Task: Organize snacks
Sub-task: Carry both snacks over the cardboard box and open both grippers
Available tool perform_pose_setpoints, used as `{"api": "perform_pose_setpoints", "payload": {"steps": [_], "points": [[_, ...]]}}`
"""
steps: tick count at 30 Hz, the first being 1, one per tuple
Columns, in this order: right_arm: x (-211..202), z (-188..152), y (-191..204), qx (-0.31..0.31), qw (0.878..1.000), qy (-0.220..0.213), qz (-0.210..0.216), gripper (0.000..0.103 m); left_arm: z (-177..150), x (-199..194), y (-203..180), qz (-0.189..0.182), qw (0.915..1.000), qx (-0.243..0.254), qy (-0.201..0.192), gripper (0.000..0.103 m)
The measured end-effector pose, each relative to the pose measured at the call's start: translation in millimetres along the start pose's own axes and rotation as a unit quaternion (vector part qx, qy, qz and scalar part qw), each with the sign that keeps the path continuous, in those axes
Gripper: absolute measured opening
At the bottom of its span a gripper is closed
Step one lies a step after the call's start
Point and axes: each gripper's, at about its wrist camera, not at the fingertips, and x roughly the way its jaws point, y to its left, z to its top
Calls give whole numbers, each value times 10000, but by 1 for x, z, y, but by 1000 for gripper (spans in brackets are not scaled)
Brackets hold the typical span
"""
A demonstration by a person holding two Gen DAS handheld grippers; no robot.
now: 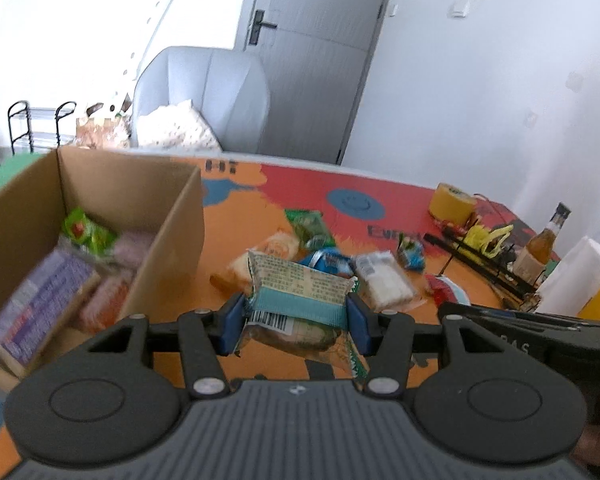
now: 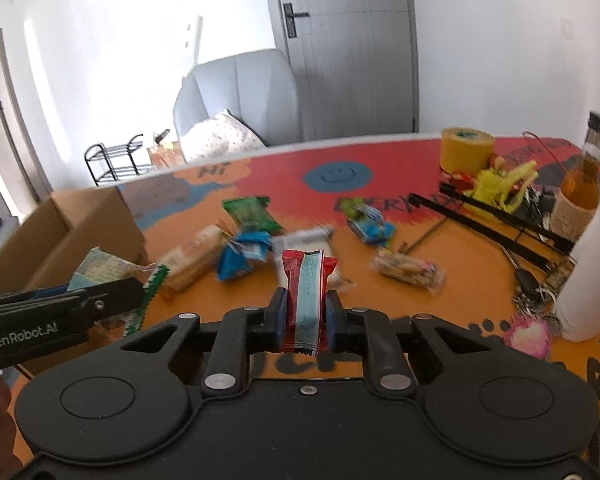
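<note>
Both claws held snacks above the table (image 2: 440,280)
Left claw (image 1: 296,320) pinched a green packet (image 1: 300,284) beside the box (image 1: 180,216); right claw (image 2: 306,316) clamped a red packet (image 2: 306,280)

- cardboard box (image 1: 100,184): plain brown corrugated board, matt
- green-and-cream snack packet (image 1: 300,284) in the left gripper (image 1: 296,326): crinkled glossy plastic film
- red snack packet (image 2: 306,288) in the right gripper (image 2: 305,316): shiny film
- Both grippers: matt black plastic, blue pads, bright metal rivets
- table (image 2: 380,240): smooth printed covering
- bottle (image 2: 584,184): clear glossy glass
- tape roll (image 2: 466,150): yellow, matt
</note>
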Motion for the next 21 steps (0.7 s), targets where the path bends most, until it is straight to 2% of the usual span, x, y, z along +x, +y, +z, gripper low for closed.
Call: {"api": "perform_pose_setpoints", "payload": {"steps": [7, 21], "points": [[-11, 13, 20, -80, 9996, -211, 183, 18, 17, -19, 6, 15, 9997, 168, -151, 52], [-26, 36, 59, -291, 9967, -533, 538, 18, 36, -48, 34, 150, 9992, 116, -346, 52]]}}
